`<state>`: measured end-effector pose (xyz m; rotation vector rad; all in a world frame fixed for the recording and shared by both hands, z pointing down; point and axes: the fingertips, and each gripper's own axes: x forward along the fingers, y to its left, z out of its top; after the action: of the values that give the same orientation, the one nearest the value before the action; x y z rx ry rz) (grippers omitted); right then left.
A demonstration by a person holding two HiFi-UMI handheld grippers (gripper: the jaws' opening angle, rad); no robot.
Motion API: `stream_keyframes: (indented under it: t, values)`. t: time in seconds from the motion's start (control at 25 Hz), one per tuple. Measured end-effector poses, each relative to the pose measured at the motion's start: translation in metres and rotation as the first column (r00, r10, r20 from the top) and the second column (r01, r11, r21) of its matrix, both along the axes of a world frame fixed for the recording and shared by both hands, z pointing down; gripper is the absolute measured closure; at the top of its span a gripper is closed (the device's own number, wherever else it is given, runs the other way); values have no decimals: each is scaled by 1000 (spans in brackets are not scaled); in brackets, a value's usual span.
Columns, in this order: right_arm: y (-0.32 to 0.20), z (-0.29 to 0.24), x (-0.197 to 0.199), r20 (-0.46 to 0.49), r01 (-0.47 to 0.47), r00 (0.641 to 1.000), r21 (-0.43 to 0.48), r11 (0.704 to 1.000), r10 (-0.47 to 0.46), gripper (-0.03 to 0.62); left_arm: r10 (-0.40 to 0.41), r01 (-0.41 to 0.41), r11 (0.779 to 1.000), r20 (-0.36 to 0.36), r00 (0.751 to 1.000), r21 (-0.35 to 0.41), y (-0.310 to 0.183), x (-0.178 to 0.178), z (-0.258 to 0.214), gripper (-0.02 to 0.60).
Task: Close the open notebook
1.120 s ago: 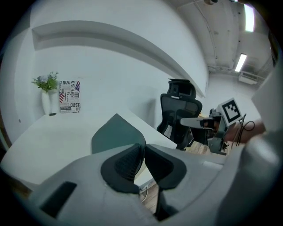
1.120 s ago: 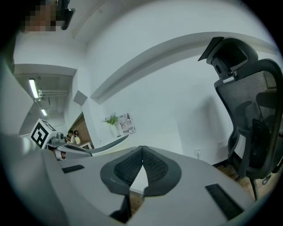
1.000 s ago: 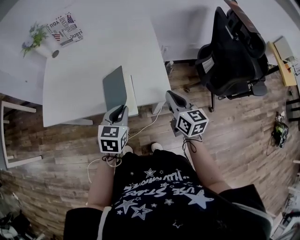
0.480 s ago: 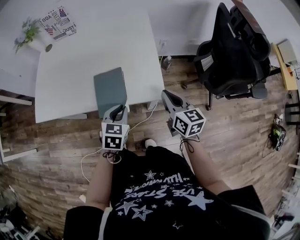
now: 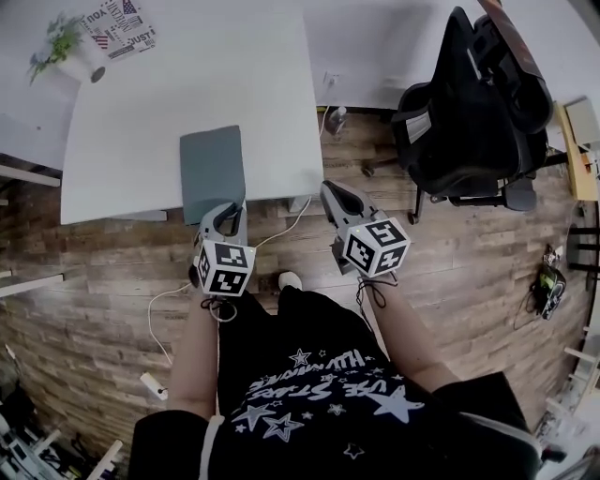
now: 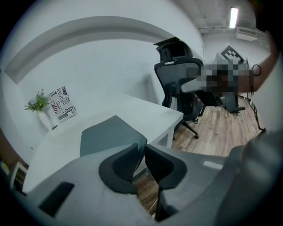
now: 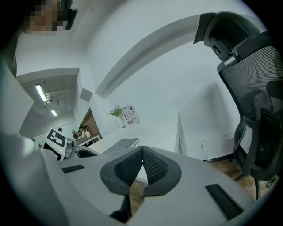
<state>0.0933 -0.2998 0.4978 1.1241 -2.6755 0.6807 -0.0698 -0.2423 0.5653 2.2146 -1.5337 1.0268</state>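
The notebook (image 5: 212, 171) lies closed and flat, grey-green cover up, near the front edge of the white table (image 5: 141, 112). My left gripper (image 5: 228, 212) hangs just off that edge, below the notebook's near corner and not touching it. Its jaws are shut with nothing between them. In the left gripper view the notebook (image 6: 110, 134) lies just beyond the jaw tips of the left gripper (image 6: 142, 148). My right gripper (image 5: 330, 191) is shut and empty, off the table's right front corner over the wooden floor. The right gripper view shows the right gripper (image 7: 142, 149) with its pads meeting and the notebook (image 7: 121, 143) to their left.
A black office chair (image 5: 469, 103) stands to the right of the table. A potted plant (image 5: 64, 52) and a printed card (image 5: 120, 23) sit at the table's far left. A white cable (image 5: 281, 230) trails from under the table across the floor.
The notebook's cover, standing half raised a second ago, now lies flat and shut. Both grippers have drawn back from the table and sunk a little.
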Motion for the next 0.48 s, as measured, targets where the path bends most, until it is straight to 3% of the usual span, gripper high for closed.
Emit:
stream_keyframes:
  t: [0.16,0.32,0.48]
  values:
    - [0,3,-1,-2,38,999,-6,999,-38,591,-14,14,1000,19,1000,3,1,2,4,504]
    - [1,2,-6,2,66,998,-6,998,-66,591,-41,41,999,-34,999,-6,8,7,2,400]
    - [7,-1,-21,2,115,993,-2,993,-115,591,-58,59,998,-35,998,22,19,6,-8,359]
